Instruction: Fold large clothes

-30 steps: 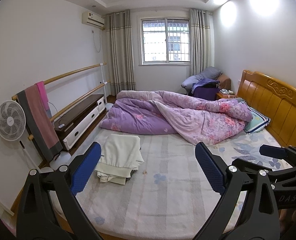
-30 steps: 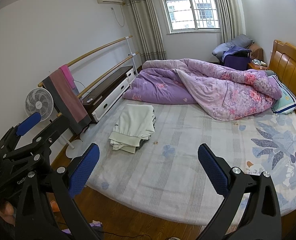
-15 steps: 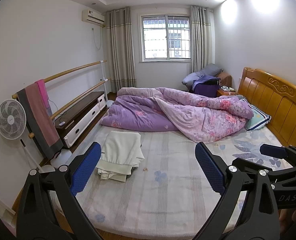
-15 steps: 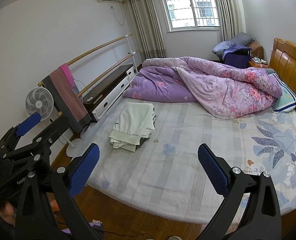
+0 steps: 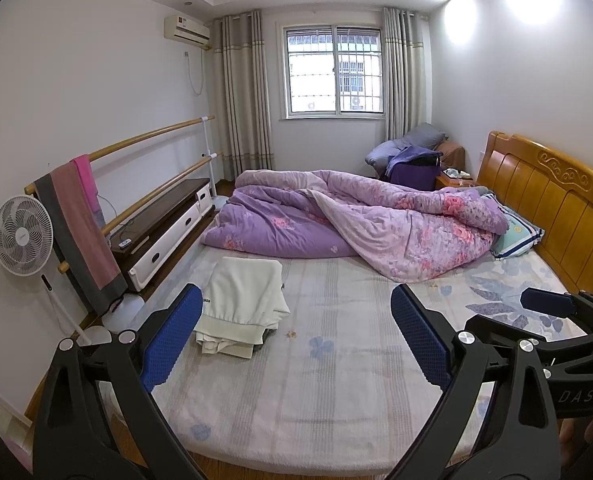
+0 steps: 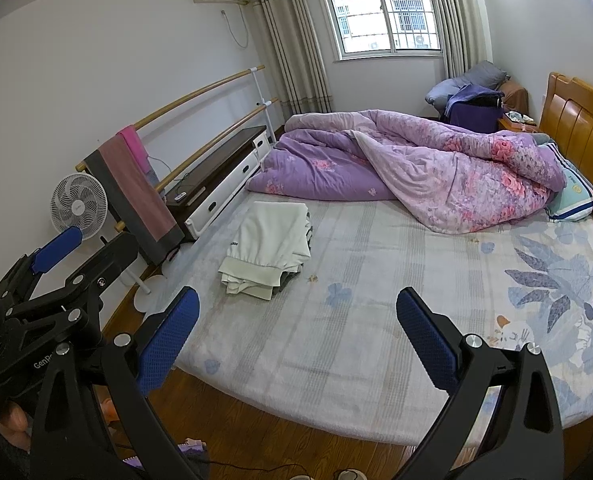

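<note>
my left tongs [image 5: 296,336] and right tongs [image 6: 298,334] both hang spread wide with nothing in them, near the foot of the bed [image 5: 336,380]. the folded cream clothes [image 5: 242,308] lie on the sheet at about 10 o'clock, apart from the purple quilt [image 5: 360,224].

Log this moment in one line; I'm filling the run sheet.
left claw: open, empty | right claw: open, empty | cream clothes: folded pile on bed, untouched | both claws apart from pile

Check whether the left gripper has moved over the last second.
Yes. The left gripper has tilted upward slightly or drawn back: the window and the cream folded clothes sit lower in its view than before.
</note>
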Available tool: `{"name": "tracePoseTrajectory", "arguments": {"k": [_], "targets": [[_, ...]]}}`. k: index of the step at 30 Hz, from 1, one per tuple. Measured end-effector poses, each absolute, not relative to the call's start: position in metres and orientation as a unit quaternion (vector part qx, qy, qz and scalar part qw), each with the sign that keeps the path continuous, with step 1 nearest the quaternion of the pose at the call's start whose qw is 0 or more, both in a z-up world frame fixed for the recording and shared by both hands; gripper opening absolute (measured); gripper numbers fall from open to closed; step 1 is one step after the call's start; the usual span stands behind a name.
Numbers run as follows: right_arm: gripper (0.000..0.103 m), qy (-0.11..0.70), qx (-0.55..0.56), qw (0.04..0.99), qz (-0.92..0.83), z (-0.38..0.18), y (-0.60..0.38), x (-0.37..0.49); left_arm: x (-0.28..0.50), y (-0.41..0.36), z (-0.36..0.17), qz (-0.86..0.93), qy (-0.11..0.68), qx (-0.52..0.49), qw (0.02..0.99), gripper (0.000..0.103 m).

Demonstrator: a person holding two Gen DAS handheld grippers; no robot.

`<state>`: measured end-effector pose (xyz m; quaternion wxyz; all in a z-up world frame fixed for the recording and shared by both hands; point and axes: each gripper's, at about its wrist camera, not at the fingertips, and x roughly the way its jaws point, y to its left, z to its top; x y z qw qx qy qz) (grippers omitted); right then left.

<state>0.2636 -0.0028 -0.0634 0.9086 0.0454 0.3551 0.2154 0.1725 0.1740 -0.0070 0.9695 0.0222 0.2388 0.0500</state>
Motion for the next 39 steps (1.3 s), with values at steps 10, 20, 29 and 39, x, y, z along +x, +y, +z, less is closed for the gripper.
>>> {"name": "tracePoseTrajectory", "arguments": {"k": [10,20,29,39], "targets": [[0.095,0.359,0.046,0.907,0.217,-0.0655,-0.0021,0.2659,0.1703,0.1749,-0.0111,0.053,0.241,0.024,0.969,0.095],[0.095,0.361,0.047,0.905,0.218,-0.0673,-0.0029,0.2662,0.1694,0.1765,-0.013,0.054,0.244,0.023,0.968,0.095],[0.095,0.361,0.047,0.906,0.218,-0.067,-0.0029,0.2667,0.1703,0.1762,-0.0125,0.053,0.244,0.023,0.968,0.095],[0.095,0.362,0.048,0.905,0.218,-0.0666,-0.0023,0.2681,0.1705,0.1778,-0.013,0.054,0.243,0.024,0.968,0.095]]}}
